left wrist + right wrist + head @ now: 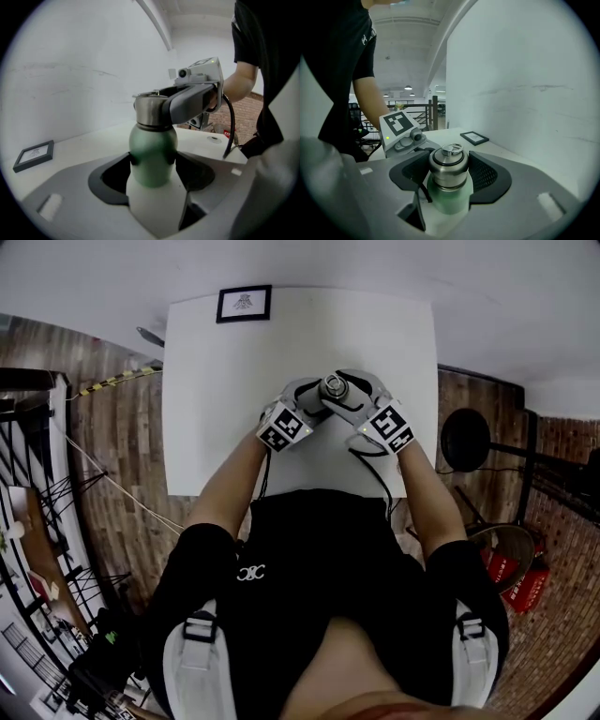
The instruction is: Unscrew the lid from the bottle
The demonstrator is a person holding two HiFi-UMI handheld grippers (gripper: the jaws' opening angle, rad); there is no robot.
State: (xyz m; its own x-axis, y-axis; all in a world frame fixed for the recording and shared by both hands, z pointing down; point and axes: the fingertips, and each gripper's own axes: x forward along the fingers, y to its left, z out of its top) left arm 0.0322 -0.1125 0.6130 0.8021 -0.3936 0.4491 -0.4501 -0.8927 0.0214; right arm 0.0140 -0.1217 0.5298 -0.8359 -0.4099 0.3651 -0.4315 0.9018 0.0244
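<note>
White table (206, 381), pale wall behind: the left gripper (153, 160) clamps the green bottle (152, 140) by its body, while the right gripper (448, 165) grips its steel lid (448, 159).

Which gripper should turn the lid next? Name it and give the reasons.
Right. The right gripper has its jaws on either side of the steel lid, against it, so it looks ready to twist. The left gripper is clamped on the green bottle lower down and is probably best kept as the anchor.

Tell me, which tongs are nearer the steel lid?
Right. The right tongs sit around the lid itself; the left tongs clamp the green bottle below it.
</note>
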